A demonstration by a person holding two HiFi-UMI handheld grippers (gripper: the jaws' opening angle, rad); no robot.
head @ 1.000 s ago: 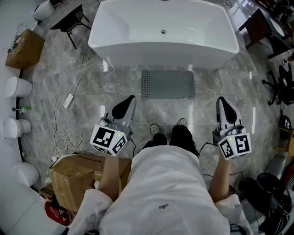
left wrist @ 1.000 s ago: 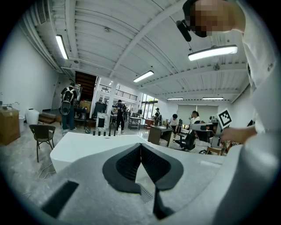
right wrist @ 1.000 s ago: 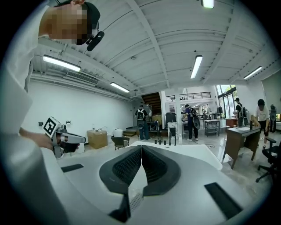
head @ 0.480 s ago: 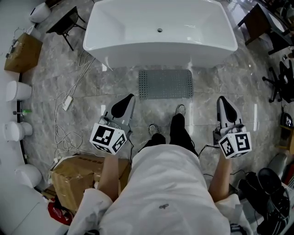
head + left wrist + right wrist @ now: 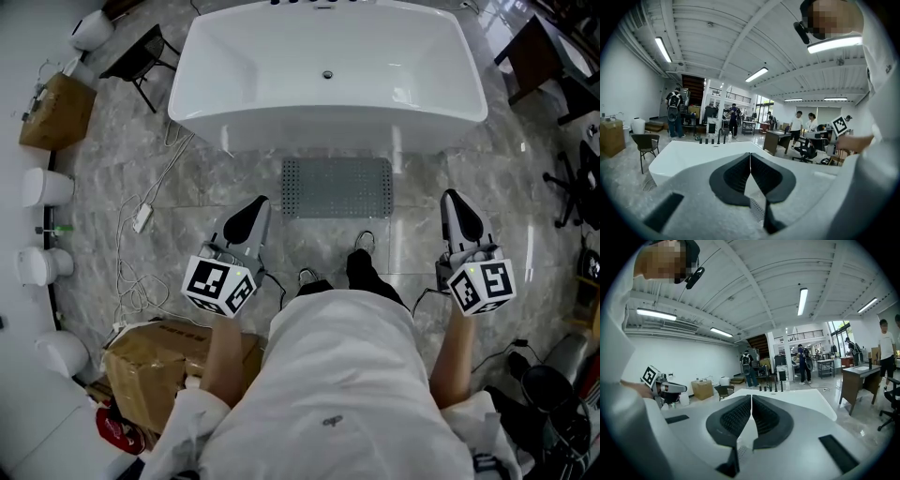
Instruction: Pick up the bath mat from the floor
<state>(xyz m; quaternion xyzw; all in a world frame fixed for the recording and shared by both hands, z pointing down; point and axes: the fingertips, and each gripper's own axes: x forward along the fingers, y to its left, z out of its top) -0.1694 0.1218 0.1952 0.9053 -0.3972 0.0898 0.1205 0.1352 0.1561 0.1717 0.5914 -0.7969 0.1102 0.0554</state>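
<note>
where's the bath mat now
In the head view, the bath mat lies on the floor at centre, just before the bathtub, ahead of the person's shoes.

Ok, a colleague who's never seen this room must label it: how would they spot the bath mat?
Find the big white bathtub at the top of the head view. On the marble floor just in front of its near side lies the bath mat, flat. It is the only grey rectangle covered in rows of small dots; the white cables lie further left.
</note>
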